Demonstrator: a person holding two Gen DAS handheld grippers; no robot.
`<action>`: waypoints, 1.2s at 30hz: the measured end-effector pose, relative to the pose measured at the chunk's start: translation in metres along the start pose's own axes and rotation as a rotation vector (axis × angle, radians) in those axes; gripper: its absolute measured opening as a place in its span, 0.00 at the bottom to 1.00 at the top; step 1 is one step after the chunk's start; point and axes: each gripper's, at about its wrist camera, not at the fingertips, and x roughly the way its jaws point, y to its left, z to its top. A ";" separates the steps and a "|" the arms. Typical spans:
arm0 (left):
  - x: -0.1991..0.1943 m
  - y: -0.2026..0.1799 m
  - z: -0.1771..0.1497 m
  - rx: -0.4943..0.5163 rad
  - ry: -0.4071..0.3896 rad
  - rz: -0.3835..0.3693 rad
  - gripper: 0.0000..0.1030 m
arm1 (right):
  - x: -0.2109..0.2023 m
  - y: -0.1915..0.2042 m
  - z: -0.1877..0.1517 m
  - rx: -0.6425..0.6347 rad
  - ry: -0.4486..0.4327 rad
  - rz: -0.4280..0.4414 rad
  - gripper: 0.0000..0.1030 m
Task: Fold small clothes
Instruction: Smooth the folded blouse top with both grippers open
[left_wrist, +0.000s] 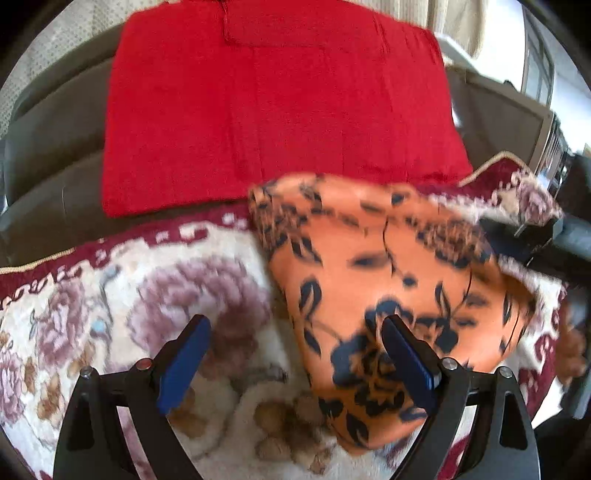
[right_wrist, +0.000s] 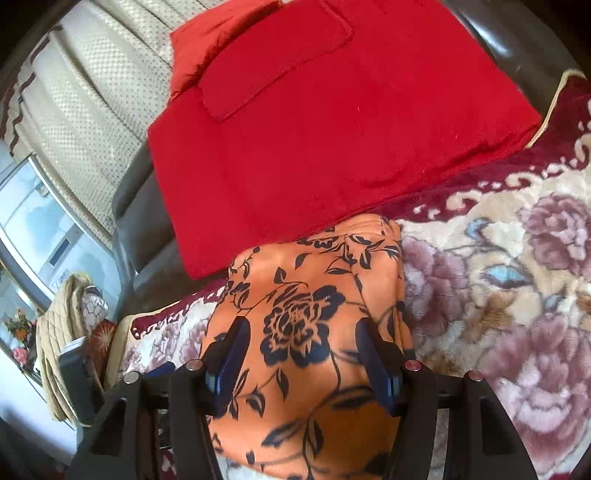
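Both claws stand with fingers apart, the left claw (left_wrist: 293, 343) over the plush floral blanket (left_wrist: 110, 306) at the garment's edge, the right claw (right_wrist: 301, 341) straddling the orange cloth without pinching it. Beyond the blanket's maroon border lie a folded red garment (right_wrist: 332, 147) on a dark leather seat (left_wrist: 51, 147), a cream dotted curtain (right_wrist: 74, 110) and a window (right_wrist: 33, 221). An orange garment with dark blue flowers (right_wrist: 306, 314) rests bunched on the blanket, touching the red one.
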 end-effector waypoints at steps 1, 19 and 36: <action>0.002 0.002 0.003 -0.002 -0.001 0.006 0.91 | 0.009 -0.003 0.001 0.014 0.030 0.003 0.62; 0.025 0.008 0.013 -0.005 0.031 0.065 0.93 | 0.033 0.000 0.031 0.022 0.017 0.031 0.62; 0.028 0.003 0.008 0.045 0.037 0.090 0.93 | 0.042 0.010 0.021 -0.070 0.088 -0.087 0.62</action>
